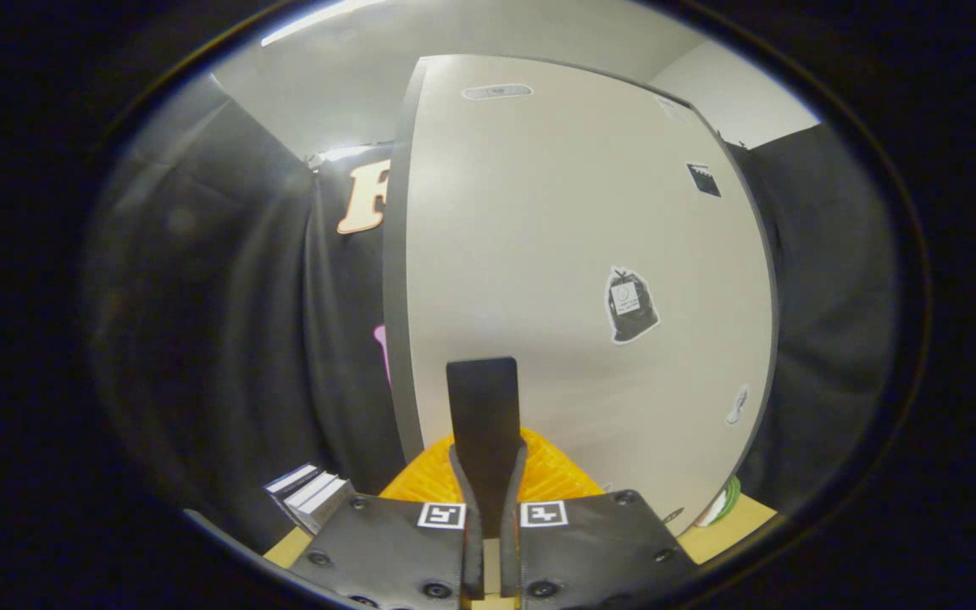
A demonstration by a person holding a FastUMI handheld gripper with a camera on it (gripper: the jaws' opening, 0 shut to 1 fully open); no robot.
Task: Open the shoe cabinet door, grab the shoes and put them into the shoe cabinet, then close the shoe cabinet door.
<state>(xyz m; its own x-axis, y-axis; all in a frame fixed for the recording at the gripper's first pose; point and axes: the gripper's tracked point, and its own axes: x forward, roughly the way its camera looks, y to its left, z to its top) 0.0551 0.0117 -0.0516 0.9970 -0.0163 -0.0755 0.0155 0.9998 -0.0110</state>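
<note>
The shoe cabinet door [573, 254] stands shut and takes up most of the scene ahead of the tongs, so whatever lies inside the cabinet is hidden. Its lower edge is cut off behind the gripper's body and an orange ribbed object [551, 474], of which just the top hump shows on either side of the fingers; what that object is cannot be told. At the lower right, a green and white item [721, 506] peeks out from behind the door's corner, too little of it visible to identify.

The door is a plain, pale cream panel with a darker grey edge running down its left side. It carries 4 small stickers: an oval one [496, 91] near the top, a dark square one [703, 179] toward the upper right, a black bag-shaped one [630, 305] right of centre, and a small pale one [738, 404] low on the right. The print on them is too small to make out.

The gripper [485, 381] has its 2 fingers pressed together with no gap between them, forming a single dark blade that rises in front of the door's lower part. Nothing is held between them. Whether the fingertips actually touch the door surface or stop just short of it cannot be judged. To the left of the gripper's body sits a small stack of white and dark boxes [310, 491] on a tan surface [729, 529].
</note>
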